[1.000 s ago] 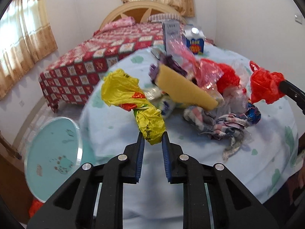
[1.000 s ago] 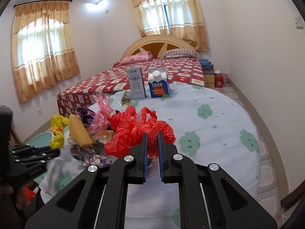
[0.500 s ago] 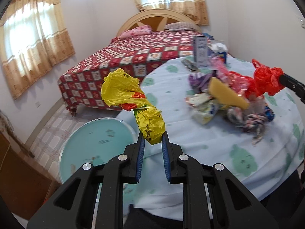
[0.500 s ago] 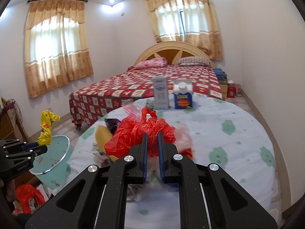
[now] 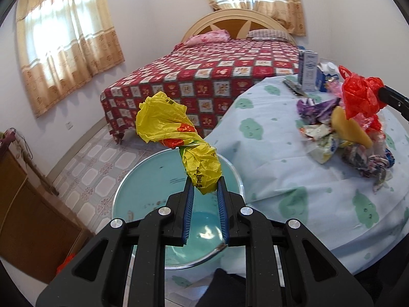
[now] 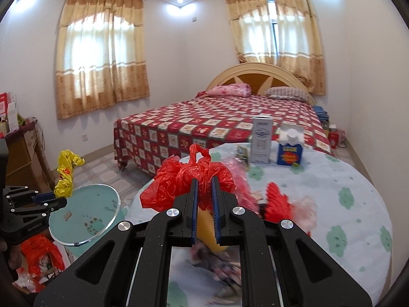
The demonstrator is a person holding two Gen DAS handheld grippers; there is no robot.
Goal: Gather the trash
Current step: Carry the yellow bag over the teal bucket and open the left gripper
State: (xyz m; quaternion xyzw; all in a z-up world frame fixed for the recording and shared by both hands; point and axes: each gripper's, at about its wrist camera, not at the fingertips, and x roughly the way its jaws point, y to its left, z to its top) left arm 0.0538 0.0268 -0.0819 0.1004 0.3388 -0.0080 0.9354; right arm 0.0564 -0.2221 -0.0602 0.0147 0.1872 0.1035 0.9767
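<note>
Lower centre, the left claw (image 5: 204,186) pinches a yellow bag (image 5: 176,138) above a teal bin lid (image 5: 153,179); the right claw (image 6: 204,186) pinches a red bag (image 6: 189,181). Keep both grips firm until over the bin.

A bright bedroom with white walls and two curtained windows.

A bed (image 6: 219,125) with a red checked cover and a curved wooden headboard (image 6: 258,76) stands against the far wall, a pink pillow (image 6: 228,90) and a striped pillow (image 6: 286,92) at its head. Beige curtains (image 6: 101,51) let daylight through, and recessed ceiling lights (image 6: 180,0) glow. The floor (image 5: 102,153) is patterned tile. A wooden cabinet (image 5: 28,212) stands at the left, by the wall.
</note>
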